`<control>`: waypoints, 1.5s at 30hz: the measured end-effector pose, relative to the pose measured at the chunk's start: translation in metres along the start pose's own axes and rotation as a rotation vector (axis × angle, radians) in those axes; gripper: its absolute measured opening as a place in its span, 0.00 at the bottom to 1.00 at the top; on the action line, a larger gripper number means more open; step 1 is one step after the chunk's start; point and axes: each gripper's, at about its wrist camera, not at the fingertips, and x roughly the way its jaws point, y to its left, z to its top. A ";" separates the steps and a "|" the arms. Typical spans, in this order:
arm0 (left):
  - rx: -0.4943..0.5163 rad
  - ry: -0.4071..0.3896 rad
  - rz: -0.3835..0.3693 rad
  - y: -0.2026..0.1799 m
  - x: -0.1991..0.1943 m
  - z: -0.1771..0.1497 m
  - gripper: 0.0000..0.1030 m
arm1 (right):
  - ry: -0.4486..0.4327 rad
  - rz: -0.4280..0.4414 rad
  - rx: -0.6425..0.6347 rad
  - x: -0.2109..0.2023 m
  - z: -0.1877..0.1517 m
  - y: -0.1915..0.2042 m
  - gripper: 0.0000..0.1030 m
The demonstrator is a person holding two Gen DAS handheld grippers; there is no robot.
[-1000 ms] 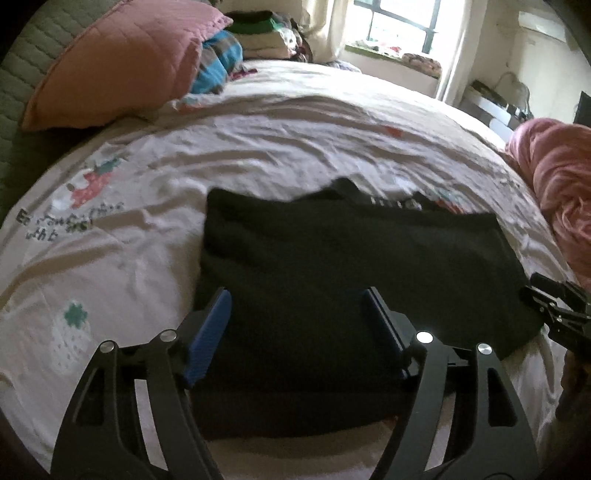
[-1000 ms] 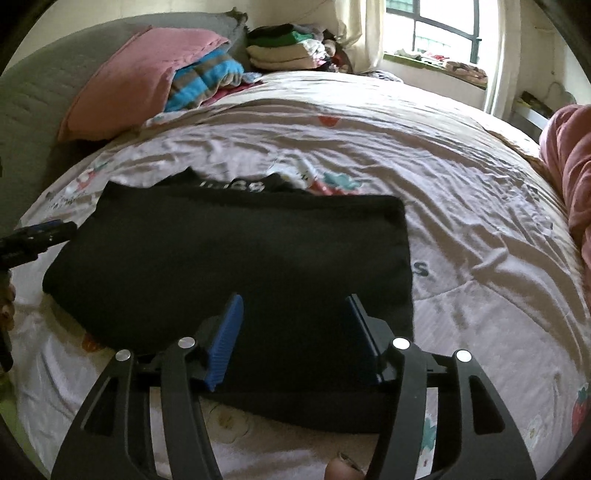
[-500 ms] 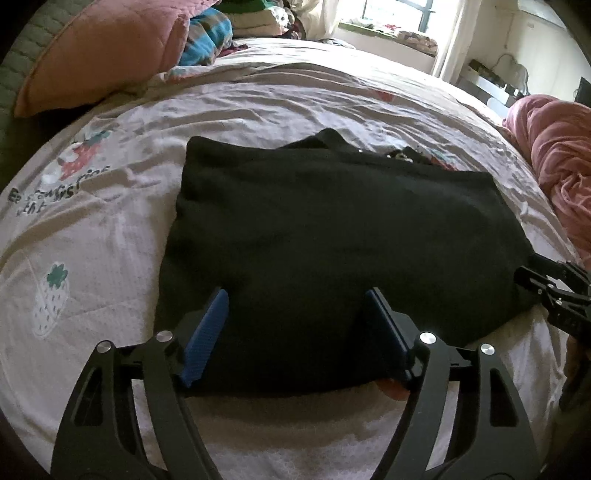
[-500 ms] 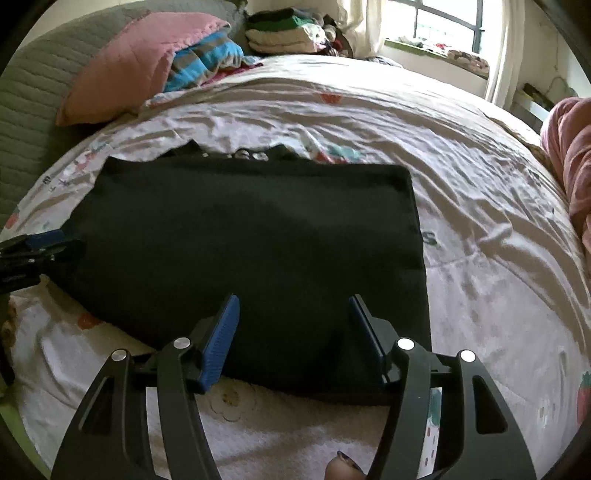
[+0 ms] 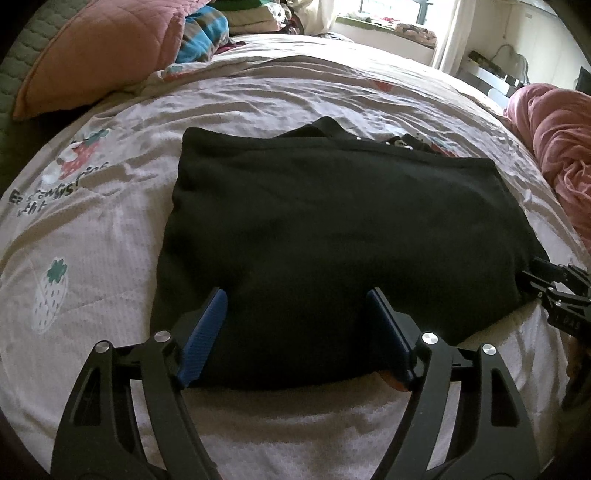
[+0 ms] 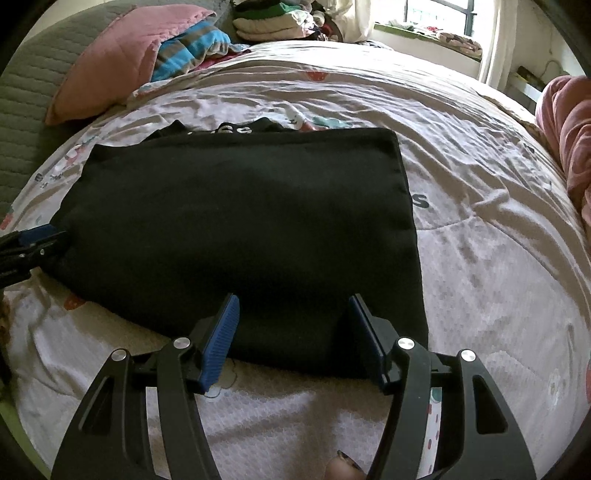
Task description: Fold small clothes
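A black garment (image 5: 332,229) lies folded into a wide rectangle on the bed; it also shows in the right wrist view (image 6: 251,229). A bit of its collar with white print sticks out at the far edge (image 6: 236,130). My left gripper (image 5: 295,299) is open and empty, its fingers over the garment's near left edge. My right gripper (image 6: 291,302) is open and empty over the near right edge. The right gripper shows at the right of the left wrist view (image 5: 557,291), the left gripper at the left of the right wrist view (image 6: 29,247).
The bed sheet (image 5: 110,221) is pale with strawberry prints. A pink pillow (image 5: 96,55) and striped cloth (image 5: 199,37) lie at the head. Folded clothes (image 6: 273,22) are stacked at the back. A pink blanket (image 5: 554,147) is bunched on the right.
Both grippers have pulled back toward me and lifted slightly, so the garment's near edge now lies between the fingers instead of under them. The garment has not moved.
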 end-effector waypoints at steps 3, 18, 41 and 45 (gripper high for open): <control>0.001 0.001 0.001 0.000 0.000 -0.001 0.68 | 0.002 0.001 0.010 0.000 -0.002 -0.001 0.58; -0.013 -0.016 -0.017 -0.001 -0.013 -0.007 0.72 | -0.018 -0.008 0.040 -0.011 -0.010 -0.001 0.66; -0.062 -0.056 -0.021 0.009 -0.036 -0.009 0.91 | -0.115 0.006 0.045 -0.043 -0.010 0.016 0.95; -0.070 -0.058 -0.024 0.011 -0.040 -0.009 0.91 | -0.125 0.013 0.038 -0.047 -0.009 0.023 0.95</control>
